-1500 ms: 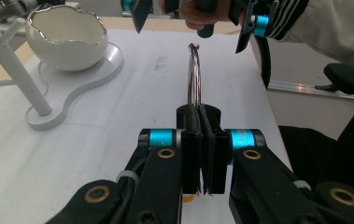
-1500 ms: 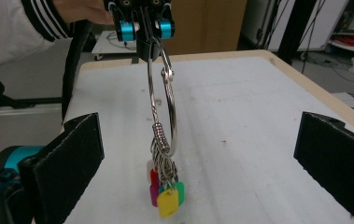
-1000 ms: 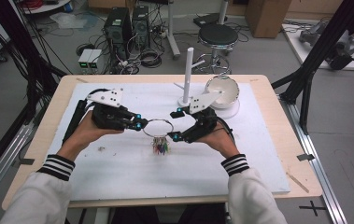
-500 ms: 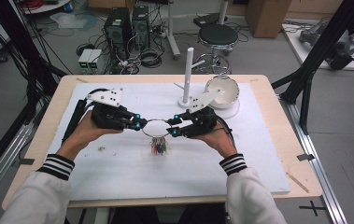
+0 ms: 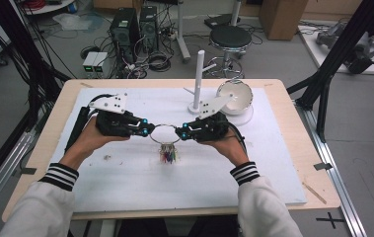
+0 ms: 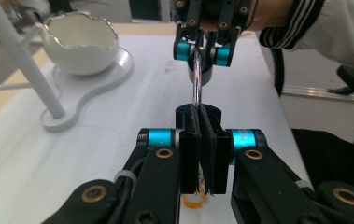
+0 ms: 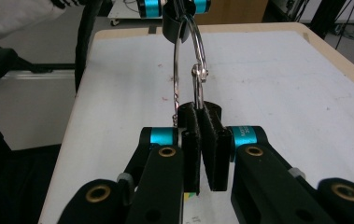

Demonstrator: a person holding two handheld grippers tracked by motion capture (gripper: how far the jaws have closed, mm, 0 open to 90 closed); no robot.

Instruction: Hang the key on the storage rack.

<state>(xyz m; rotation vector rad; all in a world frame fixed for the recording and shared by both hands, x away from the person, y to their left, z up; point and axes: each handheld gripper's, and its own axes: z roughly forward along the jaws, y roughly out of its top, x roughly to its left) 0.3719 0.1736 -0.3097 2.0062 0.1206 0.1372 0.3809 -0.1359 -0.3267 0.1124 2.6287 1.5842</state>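
1. The left gripper [image 5: 145, 130] sits left of centre over the counter [image 5: 293, 148], its jaws clenched on the left side of a metal ring [image 5: 164, 134].
2. In the left gripper view the ring [image 6: 197, 91] runs edge-on from between the clenched jaws toward the far gripper.
3. The right gripper [image 5: 182, 134] faces the left one from the right; its jaws have just been closing and now grasp the right side of the ring.
4. In the right gripper view the ring [image 7: 177, 65] rises from the clenched jaws, with a small clasp [image 7: 199, 73] just above them.
5. The ring is held between the two grippers, above the white mat [image 5: 125, 177], near the middle of the counter.
6. A bunch of coloured tags [image 5: 168, 154] hangs from the bottom of the ring, down to the mat.
7. A white post stand [image 5: 199, 74] and a white bowl [image 5: 234, 95] stand behind the right gripper, well apart from the ring.
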